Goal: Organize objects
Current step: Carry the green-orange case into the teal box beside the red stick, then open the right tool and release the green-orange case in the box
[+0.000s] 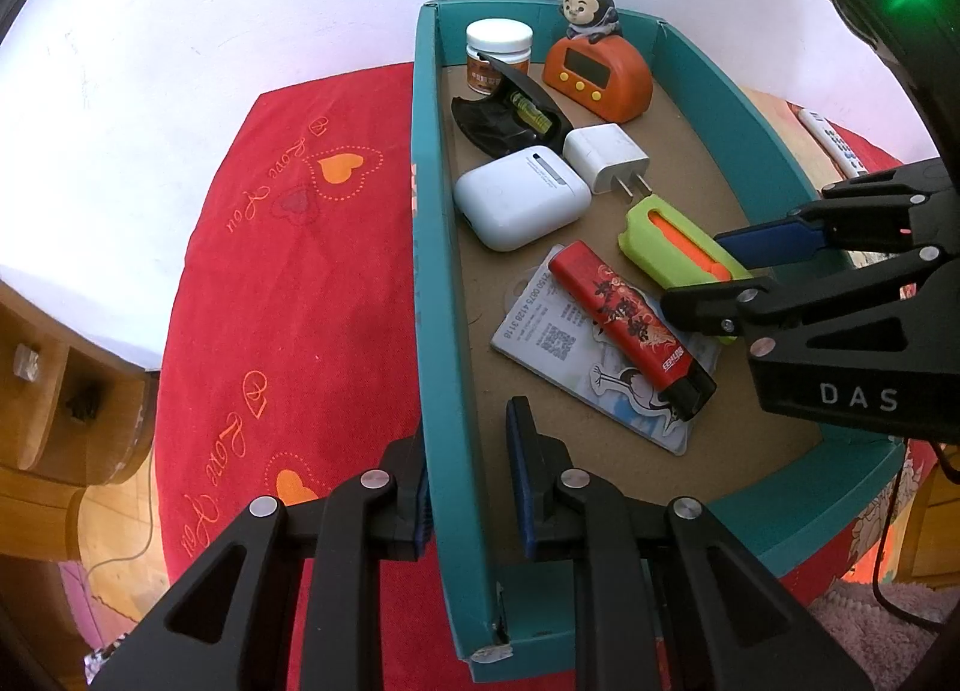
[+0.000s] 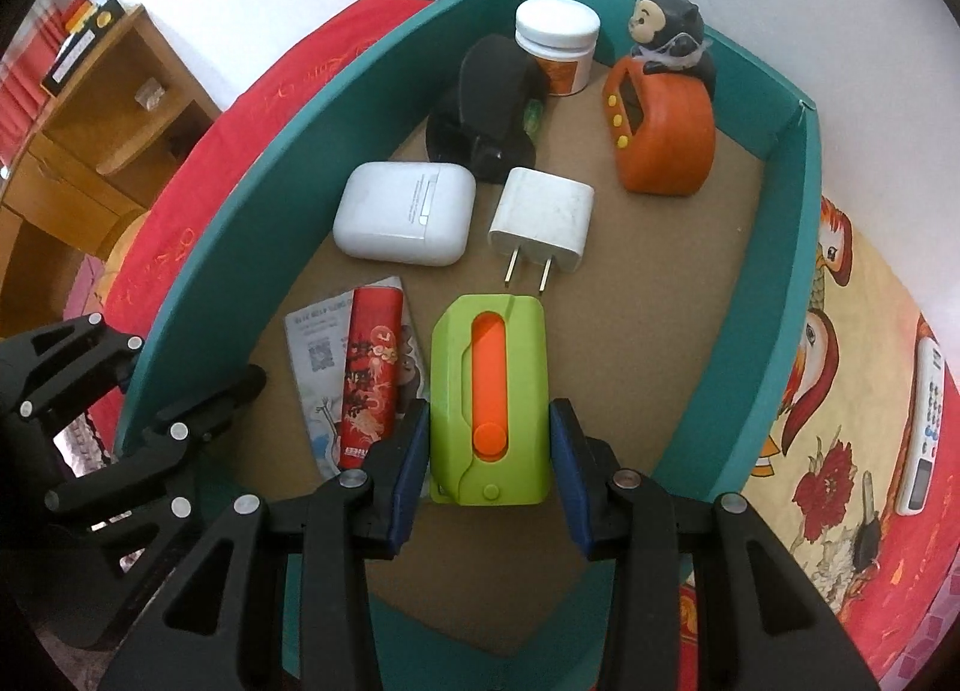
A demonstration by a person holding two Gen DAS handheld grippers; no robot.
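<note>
A teal box point(image 1: 432, 283) point(image 2: 780, 295) sits on a red cloth. My left gripper point(image 1: 468, 481) straddles its left wall, one finger outside and one inside, with a gap on both sides. My right gripper point(image 2: 489, 451) brackets a green and orange utility knife point(image 2: 489, 391) point(image 1: 678, 241) lying on the box floor; a small gap shows at the right pad. Also in the box: a red lighter point(image 1: 624, 319) on a card point(image 1: 540, 337), a white earbud case point(image 1: 519, 199), a white charger point(image 1: 606, 156), a black case point(image 1: 510, 114), a white-lidded jar point(image 1: 498, 48), an orange timer point(image 1: 600, 72).
A white remote point(image 2: 927, 427) lies on the patterned cloth right of the box. A wooden shelf unit point(image 2: 102, 108) stands to the left beyond the table edge. A white wall is behind the box.
</note>
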